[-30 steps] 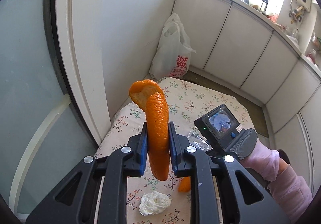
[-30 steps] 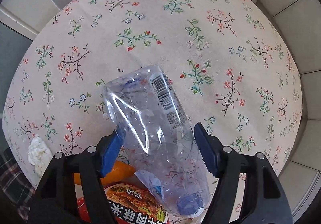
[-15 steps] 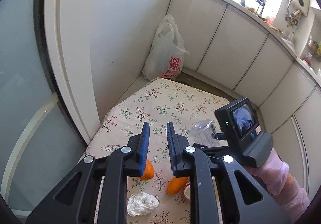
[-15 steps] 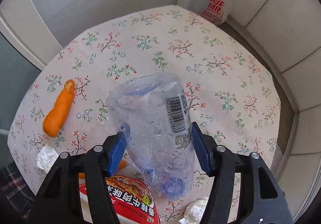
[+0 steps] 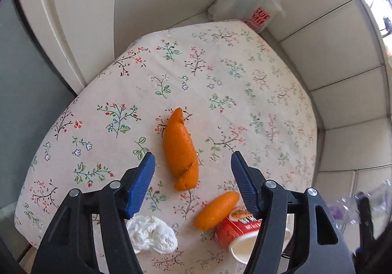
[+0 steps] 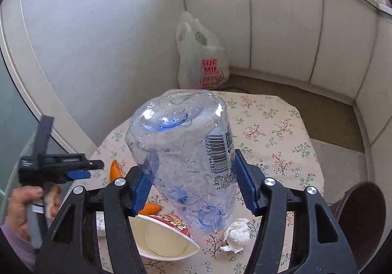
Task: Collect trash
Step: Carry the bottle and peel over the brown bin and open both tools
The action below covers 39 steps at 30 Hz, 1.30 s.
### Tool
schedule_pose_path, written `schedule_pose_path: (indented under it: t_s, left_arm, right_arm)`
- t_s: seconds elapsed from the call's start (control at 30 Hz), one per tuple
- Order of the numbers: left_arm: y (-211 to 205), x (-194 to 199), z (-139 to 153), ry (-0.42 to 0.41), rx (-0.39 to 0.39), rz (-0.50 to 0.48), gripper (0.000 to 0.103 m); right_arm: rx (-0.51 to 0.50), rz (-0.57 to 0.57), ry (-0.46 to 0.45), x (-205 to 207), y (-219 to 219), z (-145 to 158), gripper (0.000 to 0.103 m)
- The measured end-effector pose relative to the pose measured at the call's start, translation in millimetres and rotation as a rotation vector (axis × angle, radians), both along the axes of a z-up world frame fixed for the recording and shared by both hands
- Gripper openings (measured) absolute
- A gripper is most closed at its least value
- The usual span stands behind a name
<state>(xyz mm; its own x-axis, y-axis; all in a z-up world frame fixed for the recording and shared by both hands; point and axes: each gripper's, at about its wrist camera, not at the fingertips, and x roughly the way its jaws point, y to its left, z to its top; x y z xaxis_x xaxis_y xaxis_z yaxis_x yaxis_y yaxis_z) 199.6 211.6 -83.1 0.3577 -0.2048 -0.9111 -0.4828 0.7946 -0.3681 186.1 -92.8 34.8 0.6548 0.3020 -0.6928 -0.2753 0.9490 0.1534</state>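
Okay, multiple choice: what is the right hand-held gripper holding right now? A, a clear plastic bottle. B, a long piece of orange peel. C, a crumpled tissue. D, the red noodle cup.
A: the right hand-held gripper has its blue pads pressed on both sides of the clear plastic bottle, lifted above the floral table.

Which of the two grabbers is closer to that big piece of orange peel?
Left. The left gripper, jaws opening, straddles the large orange peel; the right gripper holds the plastic bottle farther off.
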Motion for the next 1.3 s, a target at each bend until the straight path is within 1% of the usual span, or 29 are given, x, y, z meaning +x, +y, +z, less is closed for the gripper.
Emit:
schedule_pose_path:
  t_s: [0.1, 0.17, 0.2, 0.27, 0.3, 0.37, 0.4, 0.43, 0.5, 0.57, 0.67, 0.73, 0.8, 0.83, 1.03, 1.2, 1.3]
  left_arm:
    - [-5, 11, -26, 0.066, 0.049, 0.013, 0.063]
    - [-5, 17, -42, 0.102, 0.073, 0.034, 0.063]
    - [-2, 20, -48, 0.112, 0.070, 0.043, 0.063]
    - [0, 22, -59, 0.126, 0.046, 0.061, 0.062]
    - [-1, 23, -63, 0.130, 0.048, 0.069, 0.062]
    - [-6, 24, -60, 0.116, 0.085, 0.064, 0.062]
    - [-10, 25, -58, 0.107, 0.092, 0.049, 0.055]
    - [-13, 26, -58, 0.101, 0.084, 0.030, 0.037]
    - [-18, 27, -58, 0.088, 0.082, -0.005, 0.032]
    - [-19, 26, -58, 0.077, 0.044, -0.018, 0.029]
    - [-19, 24, -57, 0.054, -0.008, -0.018, 0.025]
    - [-20, 21, -51, 0.019, -0.035, -0.019, 0.024]
    - [-26, 20, -39, -0.023, -0.031, -0.032, 0.023]
    - [-30, 20, -32, -0.047, -0.026, -0.041, 0.024]
    - [-62, 14, 15, -0.206, -0.055, -0.099, 0.024]
    - [-95, 4, 50, -0.308, -0.107, -0.169, 0.024]
    - [-115, -3, 65, -0.349, -0.141, -0.218, 0.024]
  right_arm:
    - [0.087, -0.067, -0.029, -22, -32, 6, 0.059]
    - [0.134, -0.103, -0.031, -32, -51, 4, 0.059]
    - [0.141, -0.113, -0.023, -34, -57, 1, 0.059]
    - [0.121, -0.129, -0.004, -36, -66, -4, 0.059]
    - [0.116, -0.136, -0.004, -37, -69, -6, 0.059]
    - [0.127, -0.143, 0.002, -38, -76, -9, 0.059]
    - [0.136, -0.145, 0.011, -38, -79, -12, 0.059]
    - [0.141, -0.150, 0.018, -38, -83, -13, 0.059]
    - [0.147, -0.162, 0.030, -36, -89, -16, 0.059]
    - [0.166, -0.173, 0.045, -38, -98, -17, 0.059]
    - [0.182, -0.192, 0.035, -38, -107, -13, 0.059]
    - [0.188, -0.205, 0.018, -40, -111, -10, 0.059]
    - [0.203, -0.219, 0.003, -42, -120, -5, 0.059]
    - [0.208, -0.227, -0.003, -44, -124, -4, 0.059]
    - [0.218, -0.299, -0.040, -56, -153, 6, 0.059]
    - [0.211, -0.411, -0.077, -64, -193, 9, 0.059]
    - [0.223, -0.500, -0.093, -69, -226, 8, 0.059]
